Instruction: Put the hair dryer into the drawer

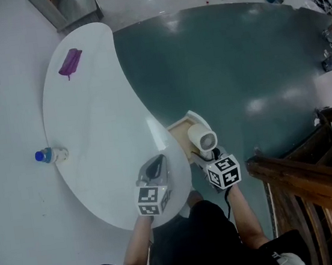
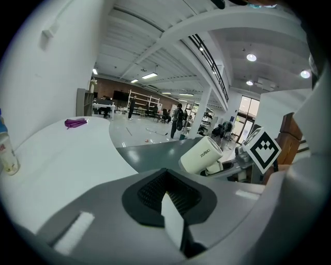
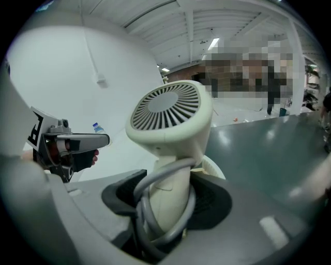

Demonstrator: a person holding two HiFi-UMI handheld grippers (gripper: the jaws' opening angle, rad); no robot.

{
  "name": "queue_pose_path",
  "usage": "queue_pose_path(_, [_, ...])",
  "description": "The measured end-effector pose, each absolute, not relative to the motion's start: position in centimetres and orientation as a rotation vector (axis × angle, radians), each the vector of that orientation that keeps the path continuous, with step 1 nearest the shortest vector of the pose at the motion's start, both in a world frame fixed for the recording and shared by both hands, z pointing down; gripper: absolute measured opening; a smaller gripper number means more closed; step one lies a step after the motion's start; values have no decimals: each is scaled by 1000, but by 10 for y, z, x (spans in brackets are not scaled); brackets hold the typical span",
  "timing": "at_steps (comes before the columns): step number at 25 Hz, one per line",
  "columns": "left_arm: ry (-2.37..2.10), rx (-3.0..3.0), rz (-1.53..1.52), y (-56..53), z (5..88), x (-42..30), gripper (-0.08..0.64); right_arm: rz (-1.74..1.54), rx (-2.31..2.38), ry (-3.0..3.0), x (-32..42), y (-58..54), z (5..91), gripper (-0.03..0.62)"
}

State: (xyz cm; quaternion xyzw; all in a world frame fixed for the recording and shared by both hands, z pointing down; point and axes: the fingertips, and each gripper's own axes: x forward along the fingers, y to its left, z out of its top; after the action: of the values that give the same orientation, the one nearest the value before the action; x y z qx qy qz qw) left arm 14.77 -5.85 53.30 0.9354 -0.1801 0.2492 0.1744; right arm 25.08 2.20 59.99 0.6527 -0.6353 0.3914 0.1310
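- hair dryer (image 3: 170,116): barrel axis runs away from you, rear grille facing back, handle down.
- your right claw (image 3: 168,202) is pitched down and clamped on the handle.
- dryer is cream, with a grey cord looped round the handle, and sits just over the open drawer (image 1: 180,134).
- your left claw (image 2: 168,199) has its jaws together and empty, left of the drawer, over the worktop (image 1: 90,108).

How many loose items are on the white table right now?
2: a purple item near the table's far end, and a bottle at its left edge. None seem hidden.
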Motion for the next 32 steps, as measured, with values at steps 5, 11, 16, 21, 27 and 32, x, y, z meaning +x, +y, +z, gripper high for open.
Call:
queue_pose_path(5, [-525,2613,743,-64,555,150,8,1184,1875,-1830,256,16,625,236])
queue_pose_path(11, [-519,2560,793,-66,580,155,8,1241,1832,-1811,259,11,658,236])
queue_pose_path(16, [-525,2561,801,-76,596,162,8,1291,1794,-1789,260,7,687,236])
queue_pose_path(21, [-517,2556,833,-81,613,167,8,1329,1756,-1782,261,2,711,236])
queue_pose_path(27, [-547,2527,830,-92,628,173,8,1370,1717,-1772,261,-7,738,236])
queue_pose_path(32, [-557,2507,832,-98,636,175,8,1405,1677,-1754,260,-12,760,236])
